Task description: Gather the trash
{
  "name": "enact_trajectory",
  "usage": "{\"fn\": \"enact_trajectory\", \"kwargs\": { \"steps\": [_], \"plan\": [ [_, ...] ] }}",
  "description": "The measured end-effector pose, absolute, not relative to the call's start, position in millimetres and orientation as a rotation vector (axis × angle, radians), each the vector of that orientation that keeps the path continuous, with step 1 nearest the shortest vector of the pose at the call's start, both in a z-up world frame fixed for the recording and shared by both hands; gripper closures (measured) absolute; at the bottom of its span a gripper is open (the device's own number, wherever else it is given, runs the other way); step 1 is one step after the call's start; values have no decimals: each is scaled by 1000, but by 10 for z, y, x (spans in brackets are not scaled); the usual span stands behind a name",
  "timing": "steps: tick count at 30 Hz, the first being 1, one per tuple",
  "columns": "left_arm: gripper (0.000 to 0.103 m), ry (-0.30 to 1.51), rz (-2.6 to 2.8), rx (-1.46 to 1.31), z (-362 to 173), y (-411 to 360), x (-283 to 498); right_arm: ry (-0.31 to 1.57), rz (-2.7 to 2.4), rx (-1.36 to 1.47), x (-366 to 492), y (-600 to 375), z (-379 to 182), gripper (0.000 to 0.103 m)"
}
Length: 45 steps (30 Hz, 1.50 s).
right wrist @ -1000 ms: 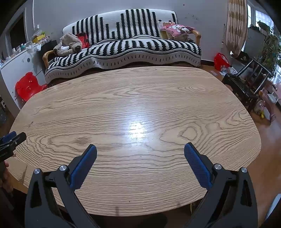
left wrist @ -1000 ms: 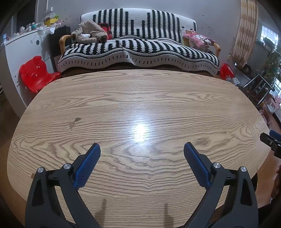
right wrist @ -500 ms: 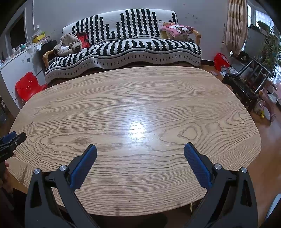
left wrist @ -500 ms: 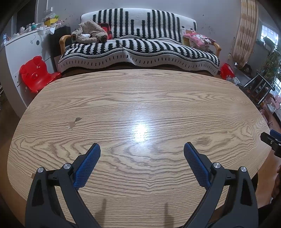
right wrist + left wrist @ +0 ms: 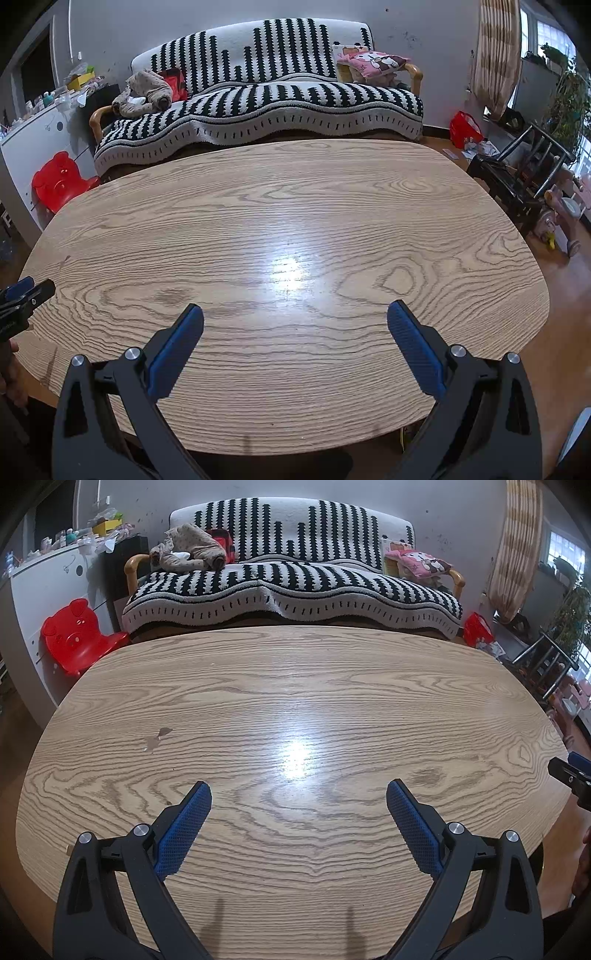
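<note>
A wooden oval table (image 5: pixel 295 686) fills both views, also in the right wrist view (image 5: pixel 295 206). I see no trash on it, only a small chipped mark (image 5: pixel 158 737) at its left side. My left gripper (image 5: pixel 298 794) is open and empty above the table's near edge. My right gripper (image 5: pixel 294 314) is open and empty above the near edge too. The right gripper's tip shows at the right edge of the left wrist view (image 5: pixel 570 771), and the left gripper's tip at the left edge of the right wrist view (image 5: pixel 22 295).
A black-and-white striped sofa (image 5: pixel 291 587) stands behind the table, with a stuffed toy (image 5: pixel 188 550) and a pink cushion (image 5: pixel 421 563). A red child's chair (image 5: pixel 74 638) is at the left, a red bag (image 5: pixel 464 127) and a dark chair (image 5: pixel 517 177) at the right.
</note>
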<state>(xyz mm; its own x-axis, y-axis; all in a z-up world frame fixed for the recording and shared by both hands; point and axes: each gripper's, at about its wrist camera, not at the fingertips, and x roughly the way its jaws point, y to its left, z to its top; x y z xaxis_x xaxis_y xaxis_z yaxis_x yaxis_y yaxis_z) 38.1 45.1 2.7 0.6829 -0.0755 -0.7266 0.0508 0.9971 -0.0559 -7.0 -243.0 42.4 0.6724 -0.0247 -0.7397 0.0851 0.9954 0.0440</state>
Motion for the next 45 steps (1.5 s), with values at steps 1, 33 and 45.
{"fn": "enact_trajectory", "kwargs": {
  "steps": [1, 33, 45],
  "plan": [
    [10, 816, -71, -31, 29, 441, 380, 831, -61, 77, -70, -2432, 425, 7],
    [10, 810, -64, -19, 29, 483, 390, 831, -62, 75, -68, -2426, 420, 7],
    [10, 807, -52, -7, 57, 542, 456, 833, -61, 70, -68, -2430, 411, 7]
  ]
}}
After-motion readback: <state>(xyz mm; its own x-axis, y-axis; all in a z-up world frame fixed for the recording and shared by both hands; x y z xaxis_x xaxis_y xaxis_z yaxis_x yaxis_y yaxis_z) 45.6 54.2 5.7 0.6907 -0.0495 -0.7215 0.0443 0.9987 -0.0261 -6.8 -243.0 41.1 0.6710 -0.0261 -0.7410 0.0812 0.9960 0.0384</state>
